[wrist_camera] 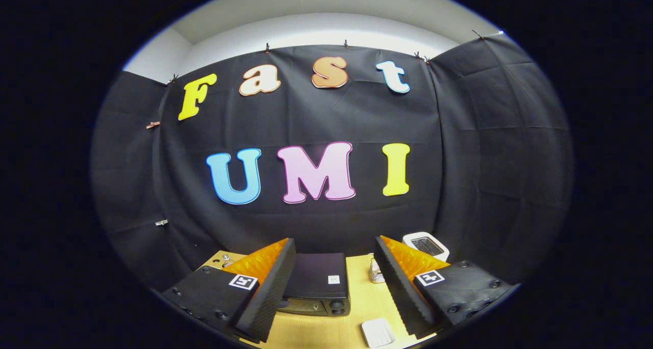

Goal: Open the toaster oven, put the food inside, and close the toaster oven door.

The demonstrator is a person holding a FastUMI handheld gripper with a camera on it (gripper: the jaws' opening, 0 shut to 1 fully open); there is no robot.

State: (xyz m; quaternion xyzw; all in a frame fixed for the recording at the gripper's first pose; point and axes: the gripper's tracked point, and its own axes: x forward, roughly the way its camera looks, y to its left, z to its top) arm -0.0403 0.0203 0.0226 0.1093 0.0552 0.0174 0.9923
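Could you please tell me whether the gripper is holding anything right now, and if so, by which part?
Nothing is held. The gripper is open and high above the table, with the toaster oven below, between its fingers, untouched.

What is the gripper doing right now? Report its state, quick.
Gripper: open, jaws spread wide and holding nothing, raised above the table with the toaster oven showing between them.

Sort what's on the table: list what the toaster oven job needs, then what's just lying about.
For the job:
- toaster oven, black, between the fingers
- gripper, fingers wide apart, holding nothing
- possibly the small foil-wrapped item, if that is the food

Lying about:
- white pop-up toaster, beyond the fingers
- white flat piece on the wooden table
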